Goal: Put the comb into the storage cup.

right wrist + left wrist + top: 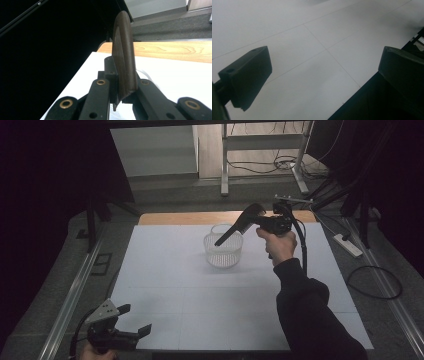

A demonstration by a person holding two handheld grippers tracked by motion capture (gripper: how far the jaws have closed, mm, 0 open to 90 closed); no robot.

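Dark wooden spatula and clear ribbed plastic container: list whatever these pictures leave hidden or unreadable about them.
- High view: whether the dark wooden spatula's lower tip touches the clear ribbed plastic container or hangs above its rim; dim light and overlap hide it.
- Right gripper view: the spatula's lower end runs behind the shut right gripper, and the container is cut to a pale sliver behind the jaws.
- High view: anything inside the container is too small to make out.

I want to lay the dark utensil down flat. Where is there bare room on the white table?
The broad stretch of the white table between the clear basket and the near edge is bare. So is the strip left of the basket. The near-left corner holds the left tool; the right tool, gripping the dark utensil, crowds the basket.
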